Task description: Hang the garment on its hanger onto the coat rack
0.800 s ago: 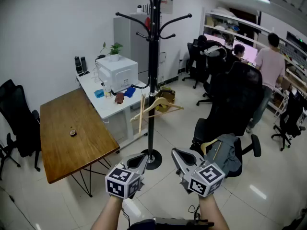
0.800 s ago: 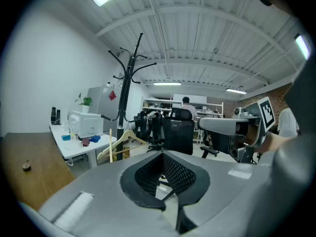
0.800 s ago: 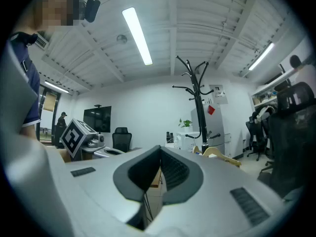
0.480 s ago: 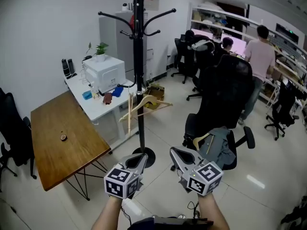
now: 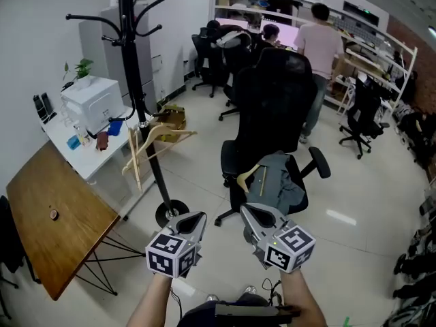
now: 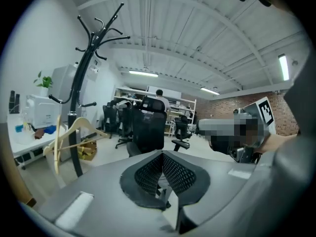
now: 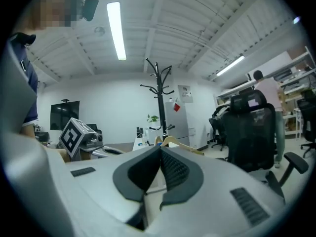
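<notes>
A grey garment (image 5: 278, 184) on a wooden hanger (image 5: 246, 176) lies on the seat of a black office chair (image 5: 267, 107), just beyond both grippers. The tall black coat rack (image 5: 131, 53) stands to the left, with empty wooden hangers (image 5: 151, 144) on a low peg. My left gripper (image 5: 197, 218) and right gripper (image 5: 249, 212) are held low, side by side, both shut and empty. In the left gripper view the shut gripper (image 6: 162, 154) faces the chair (image 6: 148, 127), with the rack (image 6: 80, 88) at left. The right gripper view shows the shut gripper (image 7: 160, 150) below the rack (image 7: 159, 95).
A wooden table (image 5: 48, 230) and a white desk (image 5: 85, 162) with a printer (image 5: 92, 101) stand left of the rack's base (image 5: 171, 213). More office chairs (image 5: 360, 114), shelves and people at desks fill the back right. Tiled floor spreads to the right of the chair.
The head view has swung right: the rack and tables slid left, and the chair with the garment now sits centred ahead. Both grippers stay low and shut.
</notes>
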A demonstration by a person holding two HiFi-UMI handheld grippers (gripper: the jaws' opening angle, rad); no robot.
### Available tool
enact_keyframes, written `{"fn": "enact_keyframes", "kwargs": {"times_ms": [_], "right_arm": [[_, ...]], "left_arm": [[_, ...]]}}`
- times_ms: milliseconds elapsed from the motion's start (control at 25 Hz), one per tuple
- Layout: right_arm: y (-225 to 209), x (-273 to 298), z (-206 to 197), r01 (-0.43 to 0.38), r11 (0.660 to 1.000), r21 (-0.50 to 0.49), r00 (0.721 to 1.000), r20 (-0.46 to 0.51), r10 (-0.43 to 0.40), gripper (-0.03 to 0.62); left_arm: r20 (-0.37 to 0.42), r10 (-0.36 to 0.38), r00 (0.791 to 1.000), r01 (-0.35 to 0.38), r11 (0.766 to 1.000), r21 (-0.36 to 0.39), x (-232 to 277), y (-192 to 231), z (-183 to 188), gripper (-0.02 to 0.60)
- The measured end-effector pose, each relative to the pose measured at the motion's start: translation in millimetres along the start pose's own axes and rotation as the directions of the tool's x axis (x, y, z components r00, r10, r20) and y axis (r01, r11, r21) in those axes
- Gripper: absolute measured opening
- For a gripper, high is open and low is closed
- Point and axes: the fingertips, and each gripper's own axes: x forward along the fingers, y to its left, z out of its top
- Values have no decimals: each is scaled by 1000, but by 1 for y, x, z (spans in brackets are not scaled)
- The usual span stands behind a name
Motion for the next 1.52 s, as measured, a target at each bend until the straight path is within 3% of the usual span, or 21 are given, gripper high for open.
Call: {"fn": "enact_keyframes", "kwargs": {"times_ms": [320,560,880,1160,1360,1520], "right_arm": [[-57,-40,-15,170,984,51,985,-19,-169,0],[-97,-52,-24,198,976,94,980,-18,-197,0],[-177,-55,-28,147,980,136,989,-6,-148,0],[-241,-50,-43,79,994,77,995,-75,-73,0],[-270,-40,-67,59,994,94,991,-127,-47,0],[-287,-23,-85,66,992,110,986,-157,-48,0]], "left_arm": [[-70,-148,987,148,989,3,63,-37,-14,0],[-106,-170,980,172,985,7,107,-54,-17,0],[-143,-54,988,53,999,-9,182,-59,-37,0],[-251,97,963,-108,994,-27,251,-52,-74,8],[-267,89,960,-113,990,-79,303,-47,-92,36],[-304,102,947,-152,978,-144,346,-24,-135,44]]}}
